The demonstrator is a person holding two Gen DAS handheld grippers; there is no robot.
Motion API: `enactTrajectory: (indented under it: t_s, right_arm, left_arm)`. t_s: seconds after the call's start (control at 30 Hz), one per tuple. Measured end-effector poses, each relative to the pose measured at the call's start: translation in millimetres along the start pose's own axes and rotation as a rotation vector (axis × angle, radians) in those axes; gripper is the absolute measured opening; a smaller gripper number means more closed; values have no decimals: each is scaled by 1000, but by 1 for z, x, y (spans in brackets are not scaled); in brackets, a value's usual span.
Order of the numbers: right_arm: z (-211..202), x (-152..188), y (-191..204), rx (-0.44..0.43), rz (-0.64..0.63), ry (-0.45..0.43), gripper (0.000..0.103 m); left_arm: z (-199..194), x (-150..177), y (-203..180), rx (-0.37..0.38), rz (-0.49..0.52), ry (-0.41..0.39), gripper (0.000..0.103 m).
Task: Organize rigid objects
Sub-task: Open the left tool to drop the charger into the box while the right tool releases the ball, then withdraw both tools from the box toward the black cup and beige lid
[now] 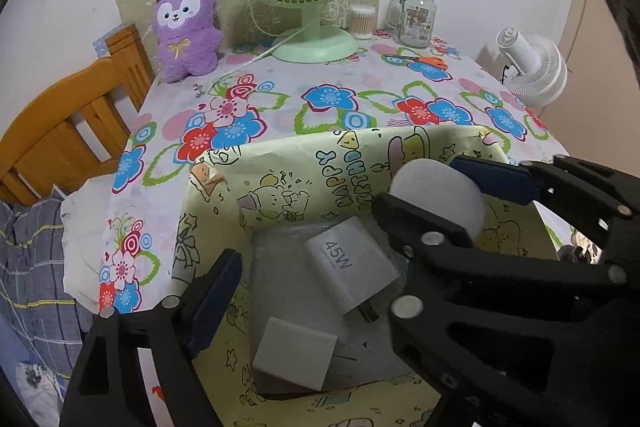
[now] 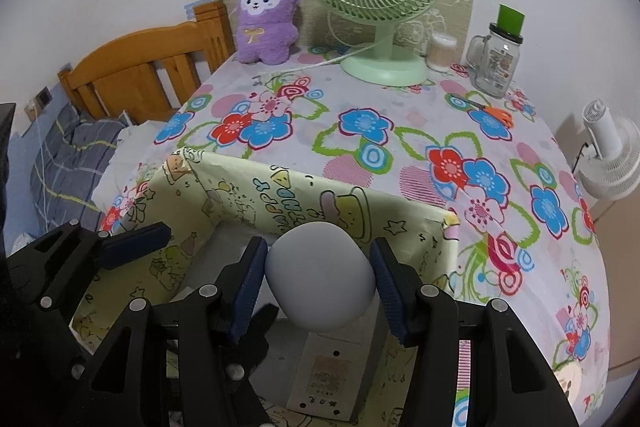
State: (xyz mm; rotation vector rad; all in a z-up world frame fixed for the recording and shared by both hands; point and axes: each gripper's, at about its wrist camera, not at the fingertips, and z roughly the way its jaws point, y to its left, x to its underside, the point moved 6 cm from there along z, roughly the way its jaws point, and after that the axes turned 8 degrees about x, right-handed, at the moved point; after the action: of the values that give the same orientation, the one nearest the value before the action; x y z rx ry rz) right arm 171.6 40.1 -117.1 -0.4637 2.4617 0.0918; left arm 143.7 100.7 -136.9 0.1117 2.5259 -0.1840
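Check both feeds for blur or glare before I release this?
Right wrist: the rounded white object between the right gripper pads looks soft, too close to focus; fisheye bends the floral tablecloth. Left wrist: "45W" on the white charger reads sharp, no glare.

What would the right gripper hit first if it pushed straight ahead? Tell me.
Probably the far wall of the yellow box. The right gripper, shut on the white rounded object, points at it from above the box; depth is uncertain, so it might pass over the rim.

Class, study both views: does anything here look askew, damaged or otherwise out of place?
Mostly tidy. The orange-handled scissors lie loose on the tablecloth, outside the box. The 45W charger rests tilted inside. The box's taped corner looks crumpled.
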Motion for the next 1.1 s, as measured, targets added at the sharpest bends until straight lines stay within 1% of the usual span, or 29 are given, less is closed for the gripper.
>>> enactTrajectory:
  t_s: [0.03,0.1,0.17,0.27,0.4,0.5,0.77,0.9,1.1]
  right_arm:
    - [0,0,1,-10,-1,1,59]
    - [-1,-2,2,-5,-6,-11,71]
    - [-5,-3,2,15,-18,-38,76]
    - [-11,-4,1,28,-42,-64,79]
    - [-18,-2,-5,46,-41,-81,86]
    - [-25,3,-12,46,-26,-85,87]
    - [-45,17,-34,88,11,-94,87]
    - [-53,23,-44,102,28,-99,88]
    - [-66,31,-62,114,71,-104,92]
  left_arm:
    - [-1,0,0,1,-3,-4,88]
    - [-2,1,0,0,-5,-8,89]
    - [-3,1,-1,2,-7,-9,90]
    - [-5,2,-3,3,-6,-11,94]
    - [-11,3,-10,-28,29,-44,98]
    - [-15,4,-18,-30,47,-59,102]
    - [-25,8,-41,19,38,-76,102]
    - [-32,9,-49,2,26,-98,102]
    - [-39,9,-63,8,14,-112,102]
